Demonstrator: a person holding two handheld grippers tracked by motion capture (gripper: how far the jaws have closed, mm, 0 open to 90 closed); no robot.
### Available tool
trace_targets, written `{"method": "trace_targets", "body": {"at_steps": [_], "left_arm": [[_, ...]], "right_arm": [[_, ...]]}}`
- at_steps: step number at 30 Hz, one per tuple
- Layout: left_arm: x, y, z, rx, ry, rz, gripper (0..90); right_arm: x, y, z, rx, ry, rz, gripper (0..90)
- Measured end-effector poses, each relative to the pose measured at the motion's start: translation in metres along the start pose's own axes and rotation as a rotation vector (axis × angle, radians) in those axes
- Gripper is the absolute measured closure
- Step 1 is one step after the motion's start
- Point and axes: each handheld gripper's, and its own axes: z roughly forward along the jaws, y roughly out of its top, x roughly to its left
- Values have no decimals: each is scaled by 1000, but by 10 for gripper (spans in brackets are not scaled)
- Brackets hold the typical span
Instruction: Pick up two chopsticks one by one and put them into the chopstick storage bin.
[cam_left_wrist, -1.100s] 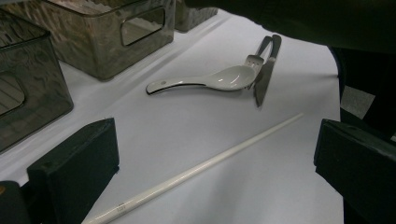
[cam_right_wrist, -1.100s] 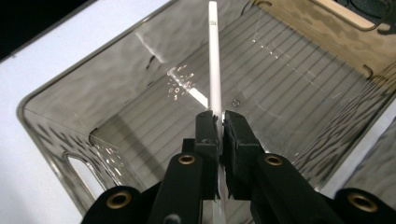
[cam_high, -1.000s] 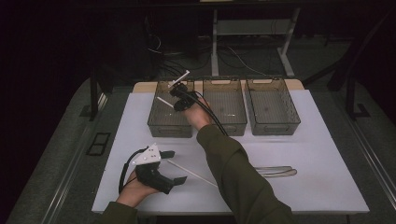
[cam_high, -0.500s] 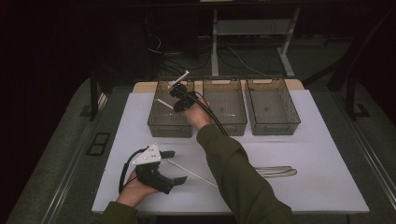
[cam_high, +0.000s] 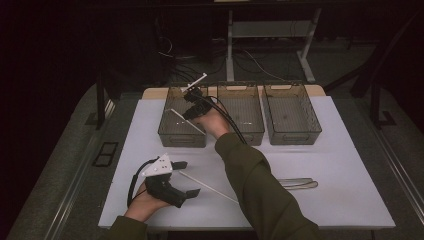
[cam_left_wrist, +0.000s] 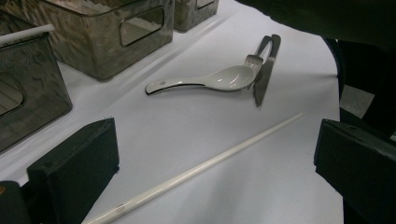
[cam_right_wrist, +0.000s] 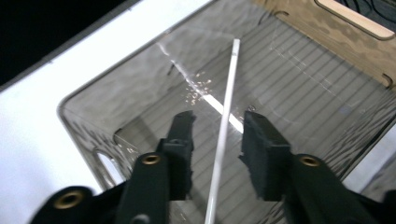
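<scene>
Chopstick (cam_right_wrist: 224, 126) between right claw (cam_right_wrist: 217, 135) jaws, just opened, untouched, over bin (cam_right_wrist: 84, 116).

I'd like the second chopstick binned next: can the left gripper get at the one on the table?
Probably yes. The left gripper is open, and the chopstick lies bare on the table between its jaws; the spoon lies apart from it.

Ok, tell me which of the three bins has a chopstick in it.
The leftmost bin, under the right gripper: a white chopstick leans inside. The other two hold none.
</scene>
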Motion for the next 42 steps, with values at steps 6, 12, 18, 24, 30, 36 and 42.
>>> {"method": "trace_targets", "body": {"at_steps": [6, 12, 18, 24, 30, 36, 42], "left_arm": [[0, 0, 0, 0, 3, 3, 0], [0, 0, 0, 4, 5, 4, 0], [0, 0, 0, 8, 7, 5, 0], [-1, 0, 0, 10, 11, 7, 0], [-1, -1, 1, 11, 12, 4, 0], [-1, -1, 0, 13, 11, 5, 0], [0, -1, 0, 11, 9, 2, 0]], "right_arm": [[-1, -5, -13, -18, 52, -14, 721], [-2, -21, -33, -10, 97, -46, 895], [-3, -45, -53, -6, 122, -70, 896], [-3, -68, -63, 14, 121, -84, 897], [-3, -76, -61, 23, 124, -86, 897], [-6, -74, -47, 17, 104, -74, 897], [-9, -69, -43, 2, 104, -63, 898]]}}
